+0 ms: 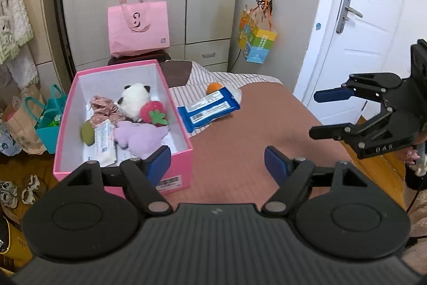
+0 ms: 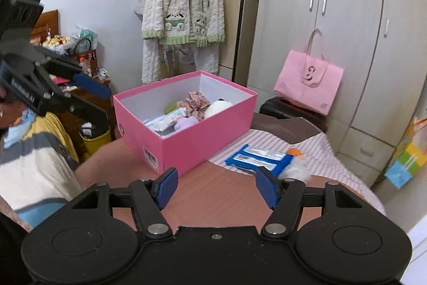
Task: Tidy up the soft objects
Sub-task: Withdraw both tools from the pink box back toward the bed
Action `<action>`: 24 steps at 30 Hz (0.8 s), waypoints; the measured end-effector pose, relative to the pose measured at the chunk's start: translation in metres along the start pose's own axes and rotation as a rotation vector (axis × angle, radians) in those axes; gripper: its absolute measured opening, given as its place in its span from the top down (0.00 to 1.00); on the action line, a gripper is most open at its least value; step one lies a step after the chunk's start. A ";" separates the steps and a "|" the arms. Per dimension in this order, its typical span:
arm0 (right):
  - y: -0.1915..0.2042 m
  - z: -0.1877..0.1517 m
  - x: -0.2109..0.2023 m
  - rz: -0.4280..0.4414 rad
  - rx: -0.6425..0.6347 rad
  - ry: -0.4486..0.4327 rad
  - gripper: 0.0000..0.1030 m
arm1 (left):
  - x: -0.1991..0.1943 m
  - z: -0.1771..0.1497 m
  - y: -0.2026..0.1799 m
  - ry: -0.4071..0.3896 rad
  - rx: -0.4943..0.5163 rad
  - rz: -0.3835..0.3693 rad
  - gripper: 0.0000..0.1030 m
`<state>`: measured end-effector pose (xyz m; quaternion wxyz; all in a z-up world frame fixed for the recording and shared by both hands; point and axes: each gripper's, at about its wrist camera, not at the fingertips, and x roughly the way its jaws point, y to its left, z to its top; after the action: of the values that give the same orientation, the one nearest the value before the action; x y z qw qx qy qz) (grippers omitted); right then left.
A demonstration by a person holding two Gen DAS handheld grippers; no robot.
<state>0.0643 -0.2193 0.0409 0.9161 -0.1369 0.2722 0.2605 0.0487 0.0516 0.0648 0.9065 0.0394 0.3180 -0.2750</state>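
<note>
A pink box (image 1: 176, 164) (image 2: 202, 135) stands on the bed. It holds a panda plush (image 1: 134, 96), a strawberry plush (image 1: 153, 112), a purple plush (image 1: 141, 136), a floral cloth (image 1: 102, 107) and a white pack (image 1: 105, 143). A blue wipes pack (image 1: 209, 108) (image 2: 257, 158) lies right of the box, with an orange-and-white plush (image 1: 214, 87) (image 2: 295, 168) beside it. My left gripper (image 1: 217, 164) is open and empty near the box's front corner. My right gripper (image 2: 216, 187) is open and empty, short of the wipes pack; it also shows at the right in the left wrist view (image 1: 320, 114).
The bed has a brown cover (image 1: 240, 156) and a striped sheet (image 1: 197, 83). A pink tote (image 1: 138, 26) (image 2: 309, 84) sits on a dark stool by the wardrobe. A white door (image 1: 368, 31) is right. A person (image 2: 32, 156) stands left of the bed.
</note>
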 end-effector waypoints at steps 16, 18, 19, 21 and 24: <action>-0.019 -0.023 0.014 -0.090 -0.052 -0.058 0.22 | 0.087 0.026 -0.057 -0.042 -0.073 -0.106 0.10; -0.030 -0.025 0.024 -0.072 -0.023 -0.052 0.22 | 0.106 0.031 -0.059 -0.044 -0.087 -0.097 0.10; -0.035 -0.026 0.030 -0.070 -0.016 -0.050 0.22 | 0.114 0.033 -0.059 -0.045 -0.095 -0.093 0.10; -0.047 -0.027 0.042 -0.069 -0.010 -0.046 0.22 | 0.131 0.035 -0.054 -0.068 -0.123 -0.092 0.10; -0.062 -0.029 0.058 -0.061 0.027 -0.049 0.22 | 0.159 0.030 -0.039 -0.079 -0.204 -0.046 0.11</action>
<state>0.1280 -0.2584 -0.0093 0.9318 -0.1261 0.2491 0.2319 0.1476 -0.0644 -0.0020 0.9110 -0.0712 0.3094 -0.2632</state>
